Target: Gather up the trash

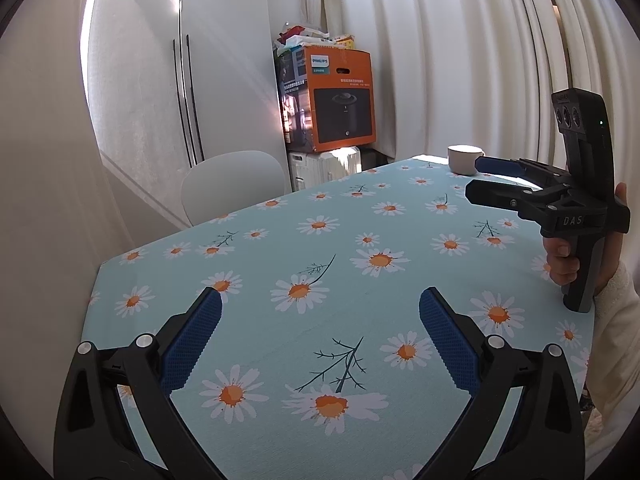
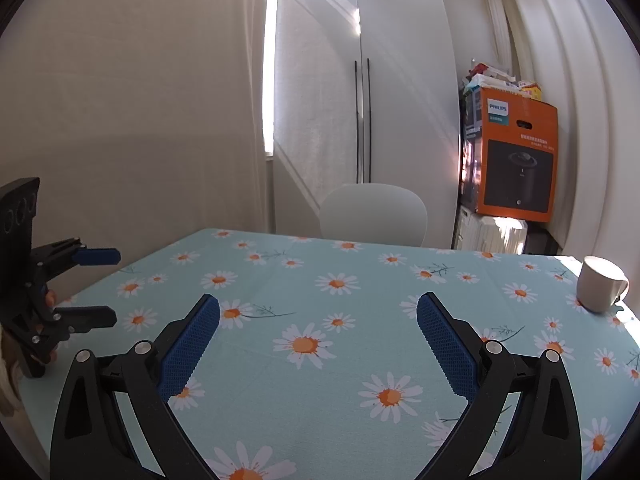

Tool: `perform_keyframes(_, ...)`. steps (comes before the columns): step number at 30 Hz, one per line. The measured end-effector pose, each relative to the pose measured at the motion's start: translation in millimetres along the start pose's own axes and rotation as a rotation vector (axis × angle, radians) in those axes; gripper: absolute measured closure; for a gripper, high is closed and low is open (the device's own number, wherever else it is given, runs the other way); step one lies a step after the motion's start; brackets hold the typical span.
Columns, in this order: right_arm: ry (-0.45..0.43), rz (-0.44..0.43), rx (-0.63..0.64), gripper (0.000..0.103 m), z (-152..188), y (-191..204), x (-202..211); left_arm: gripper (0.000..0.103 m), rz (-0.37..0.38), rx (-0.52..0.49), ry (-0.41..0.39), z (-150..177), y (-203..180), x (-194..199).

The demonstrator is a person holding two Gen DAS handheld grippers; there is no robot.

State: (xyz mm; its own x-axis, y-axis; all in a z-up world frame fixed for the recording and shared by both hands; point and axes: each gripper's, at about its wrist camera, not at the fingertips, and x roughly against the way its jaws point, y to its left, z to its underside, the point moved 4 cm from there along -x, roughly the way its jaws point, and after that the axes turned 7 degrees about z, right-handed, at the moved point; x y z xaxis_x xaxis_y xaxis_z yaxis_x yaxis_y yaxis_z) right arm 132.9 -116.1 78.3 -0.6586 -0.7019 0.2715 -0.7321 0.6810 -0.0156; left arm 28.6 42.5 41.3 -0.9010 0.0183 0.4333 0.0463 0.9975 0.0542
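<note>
Left wrist view showed my left gripper [image 1: 320, 300] held low over the worktop [image 1: 260, 320], its jaws spread wide with nothing between the blue pads, only the daisy-printed cloth beneath. Off to the right in that view I saw my right gripper [image 1: 478, 180], gripped by my hand [image 1: 564, 260] in a cream sleeve [image 1: 616, 320]; its jaws also stood apart and held nothing. Just behind its upper finger sat a white mug [image 1: 464, 158] near the far edge of the worktop, though I could not tell whether the two touched.

From the right wrist view, my right gripper [image 2: 318, 304] hovered above the cloth with jaws wide and bare. My left gripper [image 2: 108, 286] appeared at the left edge, fingers parted one above the other, holding nothing. The white mug [image 2: 600, 288] stood upright at the far right of the worktop [image 2: 360, 320], in a patch of sunlight, well apart from my fingers.

I found no piece of trash on the cloth in either view; the mug was the only loose thing on it. Beyond the worktop stood a white chair [image 2: 374, 216], pushed up to the far edge. An orange carton [image 2: 516, 164] sat in the corner by the curtains [image 1: 460, 60], stacked on white things, with bags and packets piled on top.
</note>
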Motion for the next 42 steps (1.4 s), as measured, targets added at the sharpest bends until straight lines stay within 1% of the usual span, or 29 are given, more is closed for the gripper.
perform_keyframes(10,0.0,0.0,0.0,0.008,0.5,-0.6,0.1,0.006,0.001,-0.003,-0.002,0.9,0.5,0.4)
perform_keyframes(14,0.0,-0.001,0.001,0.008,0.3,-0.3,0.2,0.006,0.008,-0.027,0.003,0.8,-3.6,-0.1)
perform_keyframes(16,0.0,-0.001,0.0,0.008,0.5,-0.6,0.1,0.006,0.016,-0.042,0.007,0.9,-6.4,-0.2)
perform_keyframes(18,0.0,-0.001,0.001,0.008,0.5,-0.5,0.1,0.006,0.042,-0.049,0.024,2.2,-9.4,-1.6)
perform_keyframes(23,0.0,-0.001,0.001,0.008,0.3,-0.2,0.2,0.006,0.031,-0.054,0.034,2.8,-10.4,-3.2)
perform_keyframes(30,0.0,-0.001,0.001,0.008,0.5,-0.4,0.1,0.006,0.033,-0.064,0.023,2.7,-11.9,-0.7)
perform_keyframes(36,0.0,-0.001,0.0,0.008,0.5,-0.5,0.1,0.006,0.03,-0.094,0.01,2.8,-19.4,2.3)
perform_keyframes(42,0.0,-0.001,0.001,0.008,0.4,-0.2,0.2,0.006,0.023,-0.091,0.005,3.2,-19.7,3.4)
